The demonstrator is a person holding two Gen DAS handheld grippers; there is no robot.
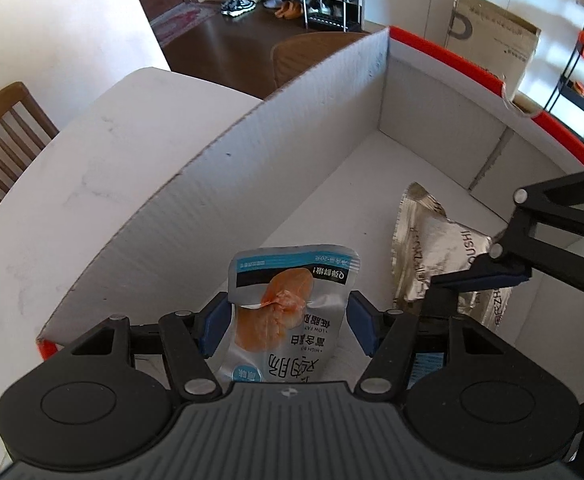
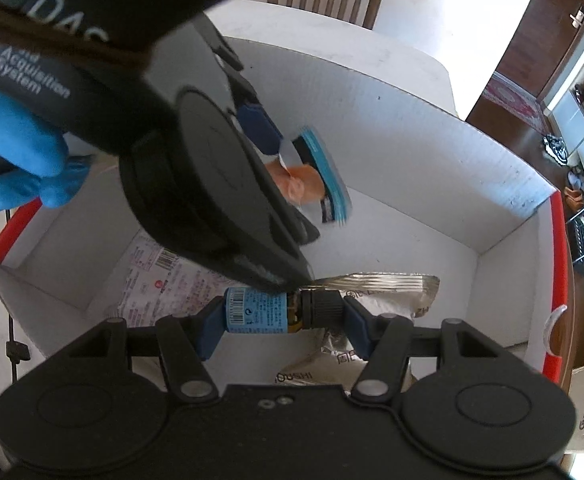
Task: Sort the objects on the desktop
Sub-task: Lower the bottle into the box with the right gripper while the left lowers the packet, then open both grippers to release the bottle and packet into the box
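A silver snack pouch [image 1: 288, 312] is clamped by the left gripper [image 1: 288, 326], and a small blue-labelled bottle [image 2: 280, 309] by the right gripper [image 2: 282, 326], over the white cardboard box [image 1: 431, 120].

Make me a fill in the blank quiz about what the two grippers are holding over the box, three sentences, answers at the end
1. The left gripper is shut on a silver snack pouch printed with an orange piece of ____.
2. The right gripper clamps a small brown bottle with a blue label and a ____ cap.
3. On the floor of the white cardboard box with red edges lies a crinkled ____ foil packet.

Missing words: meat; black; silver
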